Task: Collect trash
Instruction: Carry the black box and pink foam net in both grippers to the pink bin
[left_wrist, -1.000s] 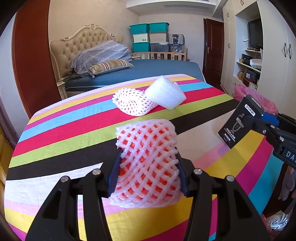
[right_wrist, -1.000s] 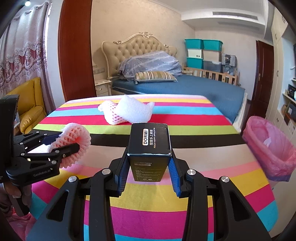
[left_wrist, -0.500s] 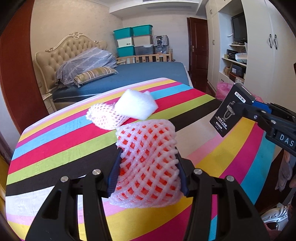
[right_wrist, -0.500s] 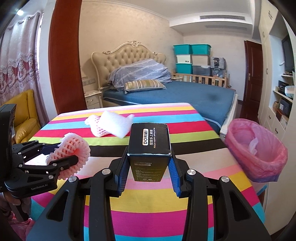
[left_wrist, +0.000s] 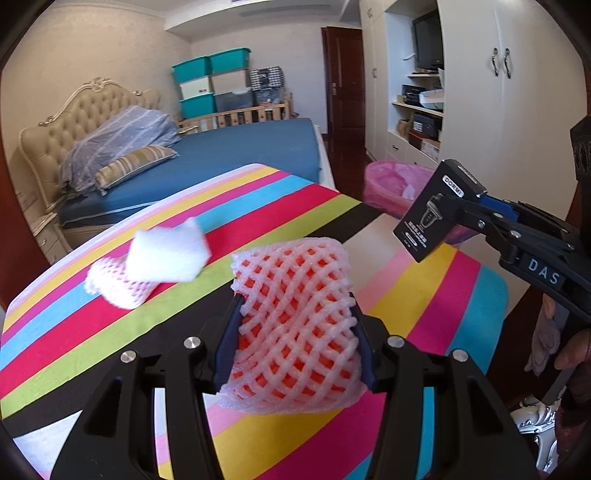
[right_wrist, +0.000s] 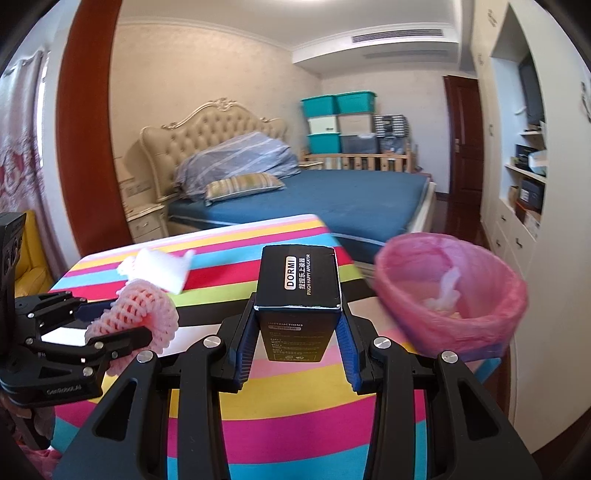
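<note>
DORMI box (right_wrist: 298, 291) reads "PINCH HAPPY APPLICATOR", clamped by right gripper (right_wrist: 297, 332)

Your right gripper (right_wrist: 295, 332) covers the black DORMI box's (right_wrist: 299, 291) lower sides, and its small print is unreadable. The pink-lined trash bin (right_wrist: 454, 295) is motion-blurred; its contents can't be identified. Your left gripper's (left_wrist: 295, 343) pads hide the foam net's (left_wrist: 295, 328) flanks.
</note>
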